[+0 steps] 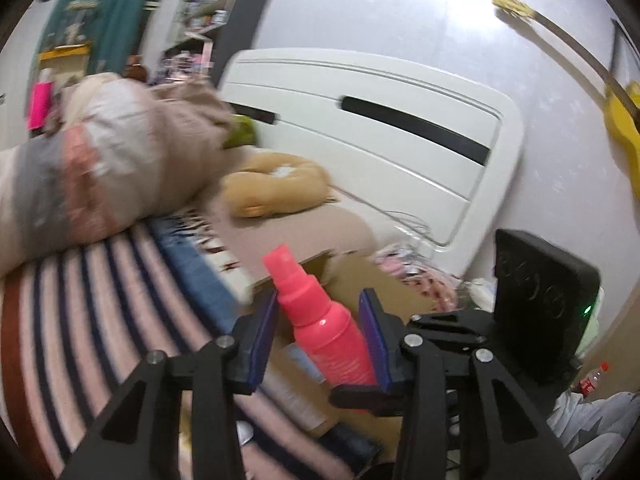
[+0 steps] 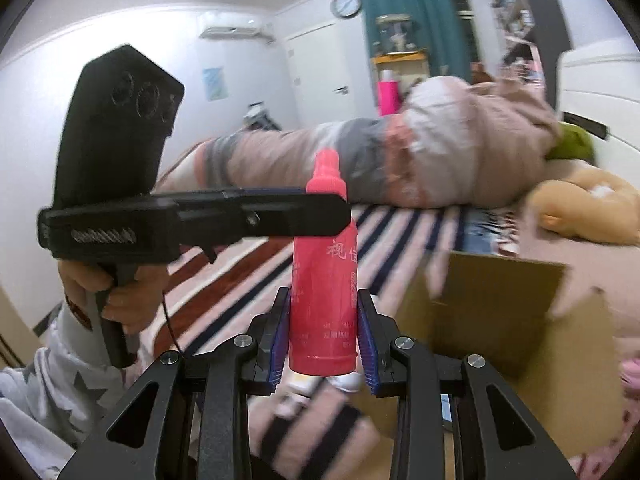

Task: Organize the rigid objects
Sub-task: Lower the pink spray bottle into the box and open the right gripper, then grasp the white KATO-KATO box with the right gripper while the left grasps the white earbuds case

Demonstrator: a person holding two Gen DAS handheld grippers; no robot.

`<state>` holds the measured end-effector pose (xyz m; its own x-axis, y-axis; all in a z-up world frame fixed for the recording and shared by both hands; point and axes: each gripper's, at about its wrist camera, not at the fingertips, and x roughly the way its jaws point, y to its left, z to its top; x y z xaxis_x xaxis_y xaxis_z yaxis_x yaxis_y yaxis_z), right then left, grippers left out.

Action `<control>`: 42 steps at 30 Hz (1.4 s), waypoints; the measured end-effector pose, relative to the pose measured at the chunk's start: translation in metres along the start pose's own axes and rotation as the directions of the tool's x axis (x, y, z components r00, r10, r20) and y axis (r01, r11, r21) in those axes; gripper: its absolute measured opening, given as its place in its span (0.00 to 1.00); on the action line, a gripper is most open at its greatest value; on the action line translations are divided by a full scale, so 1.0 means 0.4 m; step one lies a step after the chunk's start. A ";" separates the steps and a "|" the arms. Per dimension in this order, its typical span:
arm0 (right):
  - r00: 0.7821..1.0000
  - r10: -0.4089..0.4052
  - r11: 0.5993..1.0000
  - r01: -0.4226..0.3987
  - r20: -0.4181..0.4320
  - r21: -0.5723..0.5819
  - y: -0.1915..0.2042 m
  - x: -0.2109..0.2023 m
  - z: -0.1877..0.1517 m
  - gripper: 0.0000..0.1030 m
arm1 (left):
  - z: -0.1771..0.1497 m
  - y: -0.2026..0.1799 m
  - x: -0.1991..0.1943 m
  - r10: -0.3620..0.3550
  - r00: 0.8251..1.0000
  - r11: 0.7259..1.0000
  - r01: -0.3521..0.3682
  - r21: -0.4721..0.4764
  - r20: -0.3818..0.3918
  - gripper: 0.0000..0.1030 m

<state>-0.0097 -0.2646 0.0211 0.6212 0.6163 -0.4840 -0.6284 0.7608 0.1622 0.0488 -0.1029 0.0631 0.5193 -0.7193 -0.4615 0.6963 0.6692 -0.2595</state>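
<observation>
A pink spray bottle (image 2: 324, 280) stands upright between the blue pads of my right gripper (image 2: 325, 340), which is shut on its lower body. My left gripper (image 1: 320, 328) reaches in from the side; its jaws straddle the same bottle (image 1: 320, 320) near the neck with a gap on the left pad, so it looks open. In the right wrist view the left gripper's finger (image 2: 280, 216) crosses in front of the bottle's neck. An open cardboard box (image 2: 492, 304) sits on the bed just right of the bottle.
A striped blanket (image 1: 100, 300) covers the bed. A rolled quilt (image 2: 420, 152), a tan plush toy (image 1: 276, 184) and a white headboard (image 1: 380, 128) lie beyond. A soda bottle (image 1: 592, 380) is at the lower right. Small items lie under the bottle (image 2: 344, 380).
</observation>
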 end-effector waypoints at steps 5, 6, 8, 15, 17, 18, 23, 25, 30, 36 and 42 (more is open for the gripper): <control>0.997 -0.070 0.996 0.071 -0.014 0.057 -0.131 -0.056 -0.039 0.26 | 0.039 -0.077 0.161 -0.001 0.997 0.998 0.006 0.062 -0.083 0.37; 0.996 -0.090 0.994 0.091 -0.026 0.059 -0.149 -0.059 -0.045 0.26 | 0.043 -0.084 0.190 0.000 0.995 0.998 0.007 0.067 -0.104 0.36; 0.990 -0.123 0.990 0.127 -0.068 0.056 -0.175 -0.065 -0.062 0.26 | 0.037 -0.095 0.244 0.010 0.987 0.997 0.001 0.073 -0.159 0.35; 0.956 -0.194 0.975 0.213 -0.221 0.064 -0.227 -0.037 -0.111 0.26 | -0.005 -0.109 0.351 0.024 0.956 0.997 0.000 0.082 -0.292 0.35; 0.946 -0.226 0.970 0.240 -0.233 0.036 -0.218 -0.030 -0.122 0.26 | -0.015 -0.111 0.366 0.036 0.950 0.995 -0.007 0.095 -0.311 0.35; 0.942 -0.236 0.968 0.250 -0.239 0.026 -0.220 -0.024 -0.125 0.26 | -0.019 -0.112 0.371 0.043 0.946 0.995 -0.012 0.100 -0.321 0.35; 0.929 -0.267 0.960 0.280 -0.258 0.015 -0.231 -0.002 -0.117 0.26 | -0.019 -0.107 0.372 0.041 0.942 0.996 -0.012 0.089 -0.334 0.47; 0.925 -0.278 0.956 0.292 -0.260 0.012 -0.221 -0.004 -0.114 0.27 | -0.018 -0.109 0.366 0.047 0.942 0.996 -0.017 0.092 -0.331 0.54; 0.917 -0.301 0.949 0.316 -0.262 0.017 -0.221 -0.008 -0.096 0.28 | -0.006 -0.100 0.298 0.052 0.957 0.996 -0.029 0.083 -0.284 0.57; 0.944 -0.245 0.964 0.261 -0.220 0.045 -0.172 -0.026 -0.055 0.29 | 0.006 -0.052 0.141 0.126 0.975 0.991 -0.116 0.062 -0.185 0.66; 0.984 -0.119 0.991 0.125 -0.133 0.042 -0.051 -0.007 0.001 0.33 | -0.036 0.038 -0.032 0.277 0.953 0.961 -0.273 0.051 -0.120 0.71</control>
<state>0.0016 -0.2818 0.0195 0.6233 0.4890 -0.6103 -0.5252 0.8399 0.1366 0.0456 -0.0809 0.0528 0.6286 -0.4775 -0.6139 0.5524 0.8297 -0.0798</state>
